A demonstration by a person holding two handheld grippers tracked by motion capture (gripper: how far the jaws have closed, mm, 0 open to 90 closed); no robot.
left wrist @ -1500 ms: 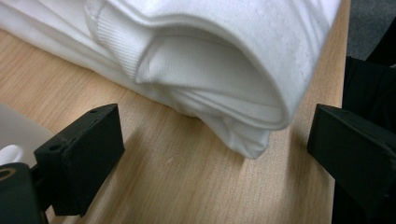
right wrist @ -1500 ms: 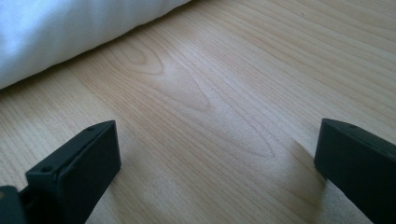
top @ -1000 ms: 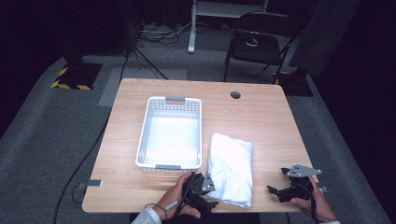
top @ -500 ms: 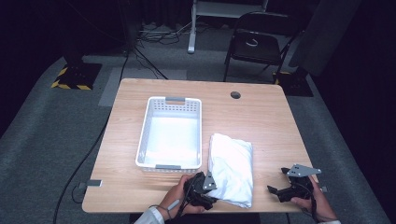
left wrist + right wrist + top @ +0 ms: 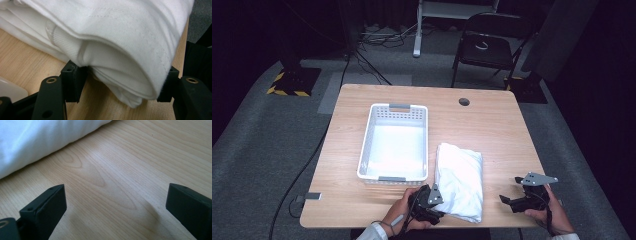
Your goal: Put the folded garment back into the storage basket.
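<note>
A folded white cloth (image 5: pixel 459 177) lies on the wooden table (image 5: pixel 492 125) to the right of a white plastic basket (image 5: pixel 394 142). My left gripper (image 5: pixel 432 202) sits at the cloth's near left corner, held by a hand. In the left gripper view, the left gripper (image 5: pixel 120 85) is open with its jaws spread wide, and the cloth's (image 5: pixel 112 37) thick folded edge bulges between them, touching both. My right gripper (image 5: pixel 522 199) rests near the table's front right, a little apart from the cloth. In the right gripper view, the right gripper (image 5: pixel 115 202) is open above bare wood, with the cloth (image 5: pixel 37 140) at upper left.
The basket's inside holds nothing. A round cable hole (image 5: pixel 464 102) is in the table's far right part. Beyond the table stand a black chair (image 5: pixel 489 47) and a desk leg (image 5: pixel 418 30); cables run over the grey floor (image 5: pixel 272 150).
My left gripper has edged slightly right, in against the cloth's near corner. The right gripper and the cloth have stayed where they were.
</note>
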